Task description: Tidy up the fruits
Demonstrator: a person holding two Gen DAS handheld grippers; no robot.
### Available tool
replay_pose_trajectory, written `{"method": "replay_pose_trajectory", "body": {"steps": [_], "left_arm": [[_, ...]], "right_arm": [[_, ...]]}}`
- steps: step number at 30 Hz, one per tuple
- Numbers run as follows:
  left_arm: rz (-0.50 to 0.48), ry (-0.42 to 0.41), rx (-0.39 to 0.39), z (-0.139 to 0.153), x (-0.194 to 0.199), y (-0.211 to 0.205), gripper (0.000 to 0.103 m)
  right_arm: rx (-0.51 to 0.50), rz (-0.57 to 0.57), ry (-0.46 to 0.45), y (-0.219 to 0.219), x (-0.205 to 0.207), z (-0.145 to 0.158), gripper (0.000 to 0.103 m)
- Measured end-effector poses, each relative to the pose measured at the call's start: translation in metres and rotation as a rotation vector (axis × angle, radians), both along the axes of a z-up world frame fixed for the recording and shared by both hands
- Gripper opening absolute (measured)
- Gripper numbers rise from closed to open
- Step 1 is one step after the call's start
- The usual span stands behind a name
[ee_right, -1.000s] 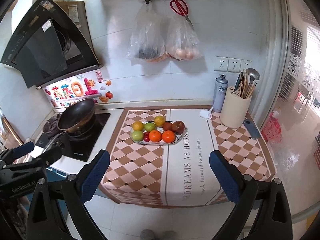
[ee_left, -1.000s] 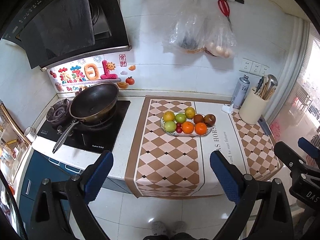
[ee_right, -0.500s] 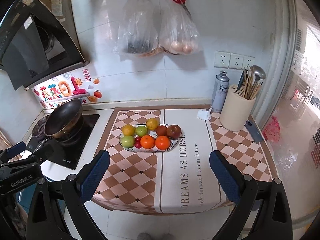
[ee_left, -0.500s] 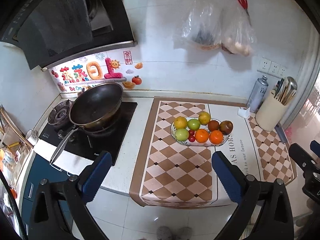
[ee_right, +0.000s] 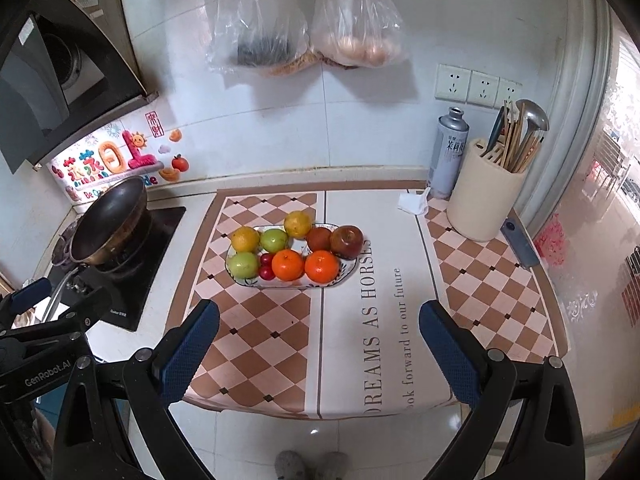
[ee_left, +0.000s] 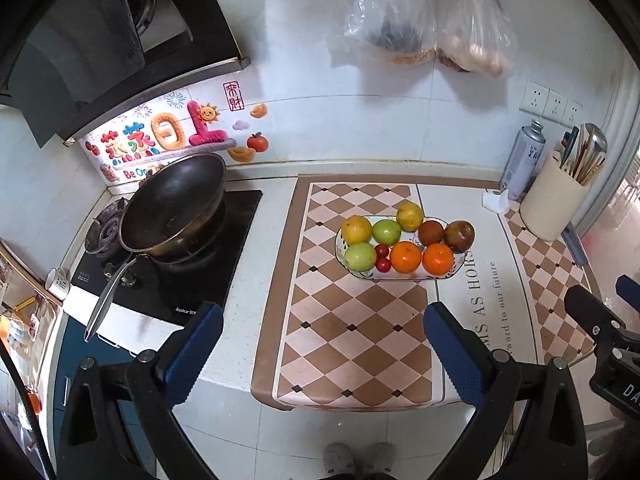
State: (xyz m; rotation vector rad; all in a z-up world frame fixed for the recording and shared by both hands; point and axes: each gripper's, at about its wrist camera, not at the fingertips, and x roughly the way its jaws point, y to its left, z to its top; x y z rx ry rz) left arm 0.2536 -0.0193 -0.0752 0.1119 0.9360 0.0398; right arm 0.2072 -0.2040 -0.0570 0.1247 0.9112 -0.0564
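An oval white plate (ee_left: 458,272) (ee_right: 344,274) sits on the checkered counter mat and holds several fruits: two oranges (ee_left: 406,257) (ee_right: 287,265), two green apples (ee_left: 358,257) (ee_right: 242,265), yellow citrus (ee_left: 356,229) (ee_right: 245,239), dark red apples (ee_left: 459,236) (ee_right: 346,242) and small red cherry-like fruits (ee_left: 383,258) (ee_right: 267,266). My left gripper (ee_left: 322,354) is open and empty, held off the counter's front edge. My right gripper (ee_right: 320,354) is also open and empty, in front of the counter, well short of the plate.
A black wok (ee_left: 176,204) (ee_right: 110,220) sits on the stove at left. A cream utensil holder (ee_left: 554,204) (ee_right: 484,196) and grey spray can (ee_left: 524,160) (ee_right: 450,152) stand at back right. Two plastic bags (ee_right: 304,20) hang on the wall above.
Both grippers have moved forward towards the counter; the plate of fruit looks larger and closer. Both stay open and empty.
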Motion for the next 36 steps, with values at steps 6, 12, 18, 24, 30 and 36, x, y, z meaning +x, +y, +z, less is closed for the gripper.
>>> {"method": "replay_pose_trajectory", "body": {"steps": [6, 12, 18, 24, 30, 36], "left_arm": [[-0.001, -0.004, -0.009, -0.0012, 0.0, -0.0029, 0.103], [0.0, -0.007, -0.019, -0.0002, 0.0002, -0.0033, 0.103], [0.0, -0.015, -0.018, 0.002, 0.0004, -0.0051, 0.103], [0.003, -0.019, -0.013, 0.0038, 0.0003, -0.0043, 0.103], [0.004, -0.028, -0.011, 0.0052, 0.0014, -0.0046, 0.103], [0.005, -0.026, -0.012, 0.005, 0.002, -0.0046, 0.103]], "right_arm": [[0.001, -0.008, -0.007, -0.0043, -0.0028, 0.0014, 0.102], [-0.004, -0.009, -0.011, -0.0069, -0.006, 0.0047, 0.102], [-0.002, -0.002, -0.008, -0.0071, -0.0062, 0.006, 0.102], [0.002, 0.006, -0.007, -0.0066, -0.0041, 0.0056, 0.102], [0.004, 0.012, -0.011, -0.0075, -0.0003, 0.0064, 0.102], [0.007, 0.013, -0.006, -0.0079, 0.0007, 0.0065, 0.102]]}}
